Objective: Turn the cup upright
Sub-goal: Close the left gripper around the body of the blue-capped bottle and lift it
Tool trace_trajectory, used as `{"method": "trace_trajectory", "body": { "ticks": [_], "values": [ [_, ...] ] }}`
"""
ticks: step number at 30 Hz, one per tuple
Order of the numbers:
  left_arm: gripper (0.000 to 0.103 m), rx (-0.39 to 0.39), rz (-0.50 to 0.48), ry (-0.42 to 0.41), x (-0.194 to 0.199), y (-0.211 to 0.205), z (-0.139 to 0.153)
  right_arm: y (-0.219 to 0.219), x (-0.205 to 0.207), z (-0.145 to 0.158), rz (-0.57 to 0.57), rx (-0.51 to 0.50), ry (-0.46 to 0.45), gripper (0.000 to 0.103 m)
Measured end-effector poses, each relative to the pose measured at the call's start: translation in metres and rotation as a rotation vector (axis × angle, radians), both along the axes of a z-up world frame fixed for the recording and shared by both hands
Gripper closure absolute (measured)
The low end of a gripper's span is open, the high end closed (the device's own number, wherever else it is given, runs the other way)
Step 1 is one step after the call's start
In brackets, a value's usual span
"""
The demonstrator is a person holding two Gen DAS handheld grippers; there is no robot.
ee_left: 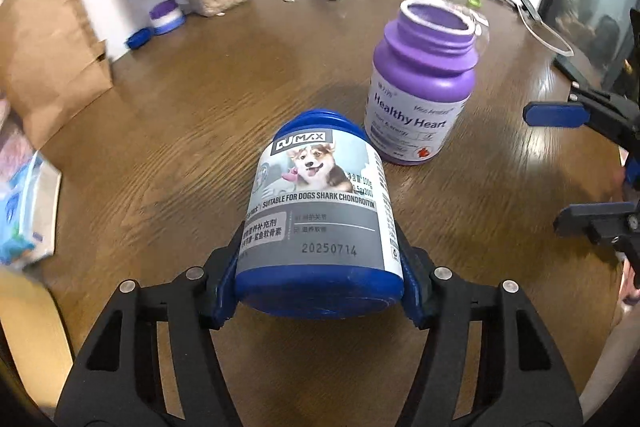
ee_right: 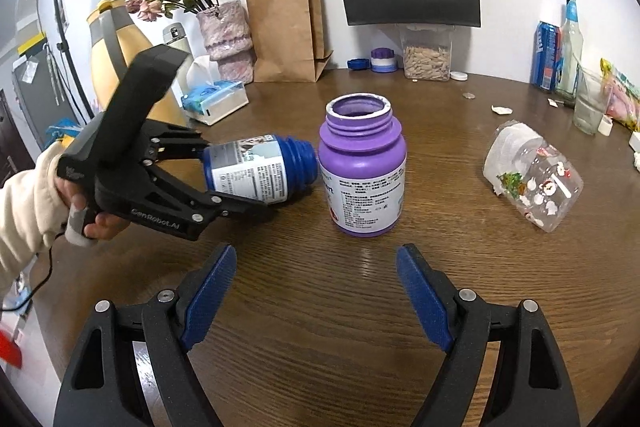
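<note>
My left gripper [ee_left: 320,267] pinches the blue bottle [ee_left: 316,211] lying sideways beside the upright purple bottle [ee_right: 362,167]; my right gripper [ee_right: 316,291] jaws stand spread above the table [ee_right: 320,347].

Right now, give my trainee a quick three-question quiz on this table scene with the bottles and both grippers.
1. True or false: the purple bottle stands upright with its mouth open.
2. Which gripper clamps the blue bottle: A) left gripper B) right gripper C) neither
3. Fill in: the clear jar with Christmas stickers lies on its ____.

Key: 1 true; 2 A; 3 side.
</note>
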State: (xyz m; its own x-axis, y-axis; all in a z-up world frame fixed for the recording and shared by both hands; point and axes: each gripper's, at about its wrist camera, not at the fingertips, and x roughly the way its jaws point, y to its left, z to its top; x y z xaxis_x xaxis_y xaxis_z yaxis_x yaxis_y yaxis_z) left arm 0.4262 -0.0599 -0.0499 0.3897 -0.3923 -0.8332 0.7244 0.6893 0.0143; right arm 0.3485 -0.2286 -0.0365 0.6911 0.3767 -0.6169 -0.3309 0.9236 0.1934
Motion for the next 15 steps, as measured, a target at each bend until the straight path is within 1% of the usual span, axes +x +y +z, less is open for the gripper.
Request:
{"method": "trace_trajectory", "body": {
  "ticks": [2,5,7,9,11,12,14,15],
  "values": [
    [0.044,-0.038,0.021,-0.011,-0.008,0.003,0.006,0.001,-0.003,0.005,0.012,0.020,-0.008,0.016],
    [0.044,-0.091,0.086,-0.054,-0.024,0.012,0.015,0.005,-0.008,0.010,0.028,0.035,-0.019,0.016],
    [0.044,-0.153,0.151,-0.109,-0.040,0.025,0.025,0.008,-0.012,0.014,0.056,0.066,-0.020,0.016],
    [0.044,-0.211,0.192,-0.149,-0.057,0.037,0.034,0.010,-0.015,0.019,0.097,0.132,-0.015,0.016],
    [0.044,-0.259,0.207,-0.182,-0.073,0.044,0.041,0.011,-0.016,0.025,0.122,0.200,-0.019,0.016],
    [0.044,-0.277,0.214,-0.195,-0.080,0.047,0.043,0.013,-0.015,0.028,0.129,0.223,-0.022,0.016],
    [0.044,-0.349,0.230,-0.224,-0.094,0.055,0.047,0.020,-0.012,0.037,0.160,0.269,-0.031,0.016],
    [0.044,-0.368,0.240,-0.245,-0.101,0.057,0.047,0.025,-0.009,0.040,0.181,0.285,-0.030,0.016]
  ]
}}
